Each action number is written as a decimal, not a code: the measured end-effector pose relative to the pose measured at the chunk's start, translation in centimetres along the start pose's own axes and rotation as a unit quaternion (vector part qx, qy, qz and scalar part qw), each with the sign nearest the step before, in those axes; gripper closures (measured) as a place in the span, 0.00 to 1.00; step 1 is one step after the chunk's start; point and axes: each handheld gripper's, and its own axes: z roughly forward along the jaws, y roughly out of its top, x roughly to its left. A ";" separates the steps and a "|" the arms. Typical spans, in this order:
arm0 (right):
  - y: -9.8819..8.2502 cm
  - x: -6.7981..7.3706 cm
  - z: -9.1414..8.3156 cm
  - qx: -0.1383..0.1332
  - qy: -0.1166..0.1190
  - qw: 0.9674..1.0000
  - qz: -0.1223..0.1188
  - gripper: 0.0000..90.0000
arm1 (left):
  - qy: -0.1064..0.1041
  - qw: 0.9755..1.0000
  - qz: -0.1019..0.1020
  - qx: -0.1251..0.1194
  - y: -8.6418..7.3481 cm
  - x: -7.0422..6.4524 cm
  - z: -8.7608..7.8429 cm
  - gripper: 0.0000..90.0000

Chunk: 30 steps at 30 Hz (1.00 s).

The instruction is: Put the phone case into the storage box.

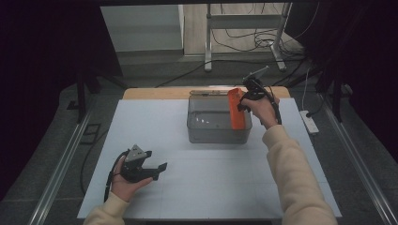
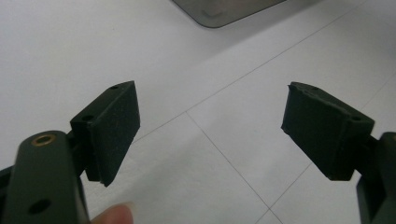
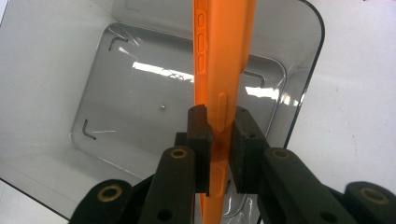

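An orange phone case (image 1: 236, 108) hangs on edge over the right side of a clear grey plastic bin (image 1: 206, 136), and my right gripper (image 1: 241, 101) is shut on it. In the right gripper view the orange case (image 3: 219, 56) runs straight up between the two black pads (image 3: 201, 135), above the bin's bare floor (image 3: 140, 107). My left gripper (image 1: 157, 171) rests low at the near left of the white table, its jaws spread wide. Nothing lies between the left gripper (image 2: 210, 135) pads except the white tabletop.
The bin stands at the middle back of the white table (image 1: 197, 187), with a wooden edge (image 1: 155, 93) behind it. A white power strip (image 1: 309, 122) lies past the table's right edge. Metal stand legs and cables (image 1: 244, 42) are on the floor beyond.
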 end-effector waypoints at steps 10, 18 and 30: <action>0.3 0.5 -0.2 0.015 -0.007 1.000 -0.004 0.88 | 0.001 1.000 0.000 0.000 0.0 0.0 0.0 0.21; 0.3 0.8 -0.1 0.040 -0.010 0.999 -0.003 0.88 | 0.000 1.000 0.001 -0.001 0.0 0.0 0.0 0.21; 0.1 0.8 0.4 0.064 -0.017 0.998 -0.002 0.88 | 0.000 1.000 0.002 -0.001 0.0 0.0 -0.1 0.21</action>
